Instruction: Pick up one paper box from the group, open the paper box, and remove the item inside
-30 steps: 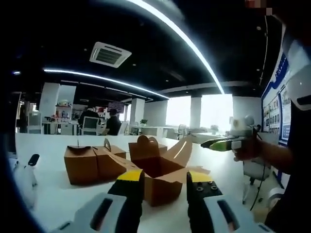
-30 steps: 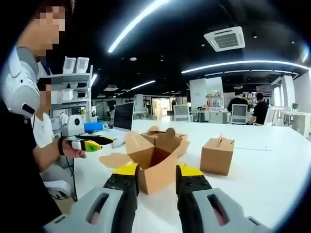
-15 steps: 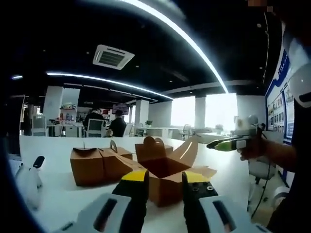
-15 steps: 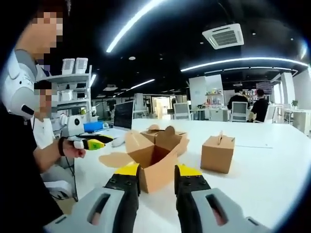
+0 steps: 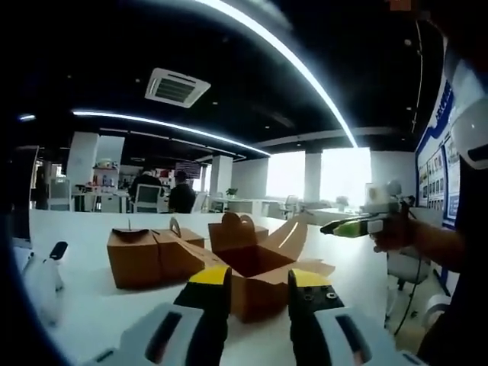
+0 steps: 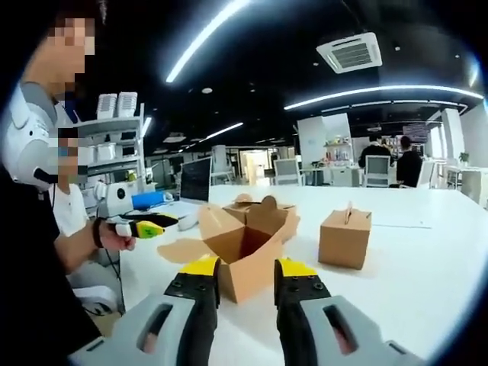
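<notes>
An open brown paper box (image 5: 259, 263) (image 6: 244, 244) sits on the white table (image 5: 91, 305) with its flaps spread; I cannot see what is inside. My left gripper (image 5: 259, 276) points at its near corner, yellow-tipped jaws apart, holding nothing. My right gripper (image 6: 248, 267) frames the same box from the other side, jaws also apart and empty. Each gripper appears in the other's view, held by a hand: the right gripper (image 5: 343, 226) just right of a flap, the left gripper (image 6: 152, 226) just left of one.
Two closed brown boxes (image 5: 133, 255) (image 5: 179, 252) stand left of the open one, and another (image 5: 236, 229) behind it. A closed box (image 6: 345, 238) stands apart. A white object (image 5: 46, 278) lies at the table's left. People sit at desks (image 6: 408, 164) far behind.
The left gripper's jaws have narrowed a little, and the right gripper's slightly. Both views have shifted a touch. The boxes have stayed in place.
</notes>
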